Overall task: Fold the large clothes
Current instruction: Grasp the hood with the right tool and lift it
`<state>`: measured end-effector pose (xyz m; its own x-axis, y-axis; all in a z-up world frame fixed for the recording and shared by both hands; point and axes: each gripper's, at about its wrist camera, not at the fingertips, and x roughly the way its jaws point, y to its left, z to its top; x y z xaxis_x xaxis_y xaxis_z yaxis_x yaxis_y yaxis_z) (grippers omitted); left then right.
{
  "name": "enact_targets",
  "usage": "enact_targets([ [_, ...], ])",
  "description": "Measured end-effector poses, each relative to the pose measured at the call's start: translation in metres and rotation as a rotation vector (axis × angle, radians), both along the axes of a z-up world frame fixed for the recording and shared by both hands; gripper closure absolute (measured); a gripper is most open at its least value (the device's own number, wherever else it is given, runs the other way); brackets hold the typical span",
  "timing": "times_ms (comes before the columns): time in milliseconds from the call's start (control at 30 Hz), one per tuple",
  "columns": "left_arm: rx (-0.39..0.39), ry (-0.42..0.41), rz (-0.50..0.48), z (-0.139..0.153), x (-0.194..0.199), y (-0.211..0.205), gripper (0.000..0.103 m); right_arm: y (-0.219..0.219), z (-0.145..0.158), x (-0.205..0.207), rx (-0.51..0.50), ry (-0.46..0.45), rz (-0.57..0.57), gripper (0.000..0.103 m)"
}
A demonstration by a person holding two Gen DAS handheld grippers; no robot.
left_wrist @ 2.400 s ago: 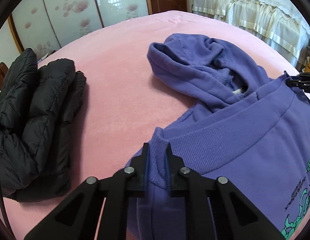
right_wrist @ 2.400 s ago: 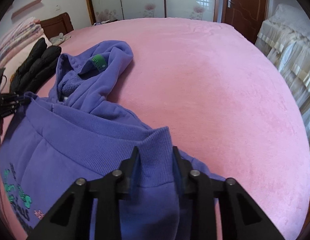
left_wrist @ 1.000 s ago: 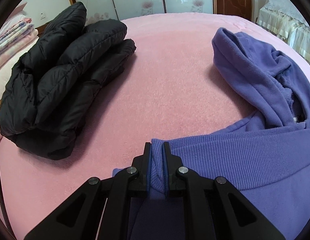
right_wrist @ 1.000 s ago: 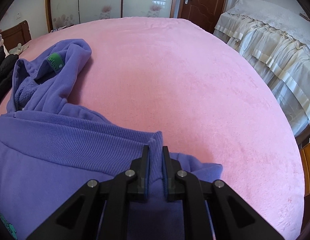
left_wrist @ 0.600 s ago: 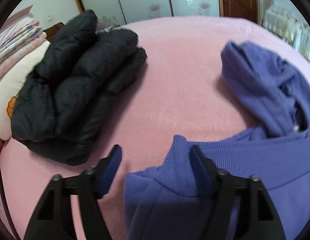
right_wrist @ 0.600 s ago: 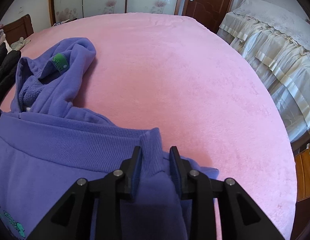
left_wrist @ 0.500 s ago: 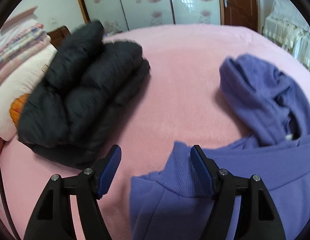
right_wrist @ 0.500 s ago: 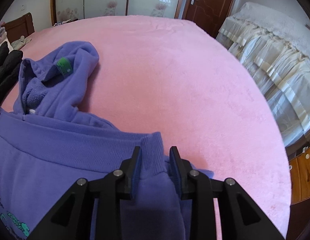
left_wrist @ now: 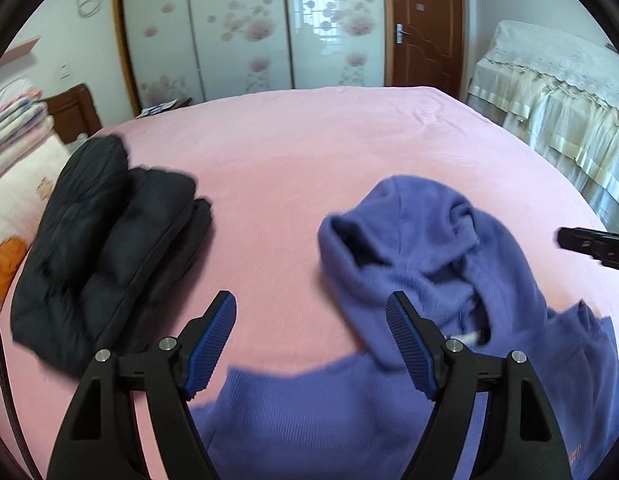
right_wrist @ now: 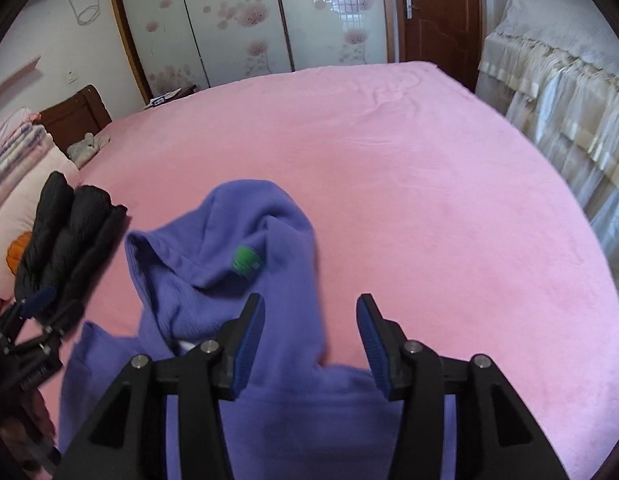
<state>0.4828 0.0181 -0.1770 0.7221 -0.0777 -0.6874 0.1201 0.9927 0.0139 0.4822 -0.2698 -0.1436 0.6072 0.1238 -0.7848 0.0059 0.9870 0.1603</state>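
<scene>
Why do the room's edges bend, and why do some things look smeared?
Both wrist views are fisheye, so the wardrobe doors bow; left wrist view: black jacket is motion-smeared; right wrist view: purple hoodie is soft, its green tag blurred.

Both claws, left claw [left_wrist: 311, 330] and right claw [right_wrist: 311, 330], just opened, empty.

A bed [left_wrist: 293, 152] under a pink plush cover carries two garments. A purple hoodie [left_wrist: 421, 264] lies rumpled near the cover's near edge, hood toward the far side. A folded black puffer jacket [left_wrist: 105, 248] rests left of the hoodie, apart from it.
</scene>
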Motion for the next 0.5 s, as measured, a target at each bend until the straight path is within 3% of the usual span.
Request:
enact_targets([
  [233,-0.038,0.002,0.014,-0.003,0.067,-0.011,0.026,0.011,-0.031,0.073,0.005,0.065,-0.021,0.055],
  [500,-0.063,0.111,0.029,-0.053,0.113,-0.019,0.026,0.012,-0.06,0.125,0.074,0.096,-0.037,0.055],
])
